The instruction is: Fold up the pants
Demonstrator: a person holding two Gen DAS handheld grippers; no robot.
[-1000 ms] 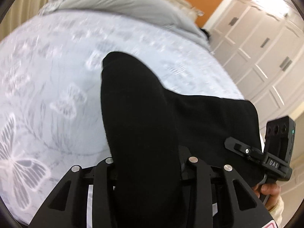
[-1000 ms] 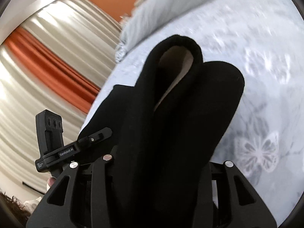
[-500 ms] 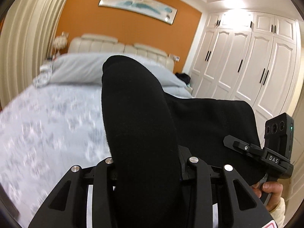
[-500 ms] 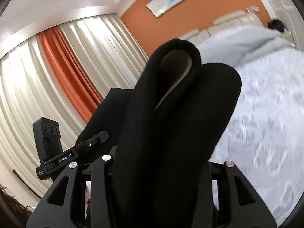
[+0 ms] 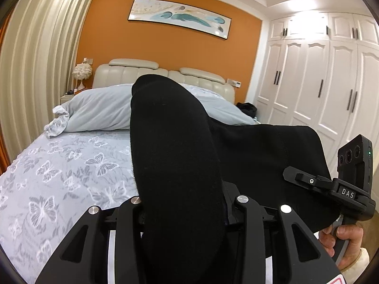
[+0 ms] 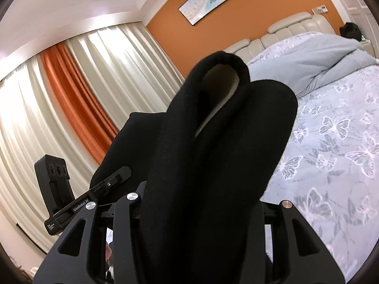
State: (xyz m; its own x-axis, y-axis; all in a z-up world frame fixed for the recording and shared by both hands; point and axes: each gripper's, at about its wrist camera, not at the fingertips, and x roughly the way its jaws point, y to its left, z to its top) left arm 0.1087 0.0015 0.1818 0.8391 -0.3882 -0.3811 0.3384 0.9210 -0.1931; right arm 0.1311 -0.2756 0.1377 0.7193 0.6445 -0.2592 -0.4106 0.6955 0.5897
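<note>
The black pants (image 5: 175, 156) hang stretched between my two grippers, lifted above the bed. My left gripper (image 5: 184, 203) is shut on one end; the cloth bulges up over the fingers and hides them. The pants span right to the other gripper's body (image 5: 350, 184). In the right wrist view my right gripper (image 6: 201, 201) is shut on the other end of the pants (image 6: 213, 156), where a doubled fold shows a pale lining (image 6: 222, 87). The left gripper's body (image 6: 56, 184) shows at the left.
The bed (image 5: 59, 172) with a grey butterfly-print cover lies below and ahead, with a bunched grey duvet (image 5: 101, 108) near the cream headboard (image 5: 132, 67). White wardrobes (image 5: 319, 82) stand to the right, curtains (image 6: 78, 90) to the left.
Both grippers have tilted up with the pants held: the views swung from the bed cover to the headboard, wall and curtains. The grip on the cloth is unchanged.
</note>
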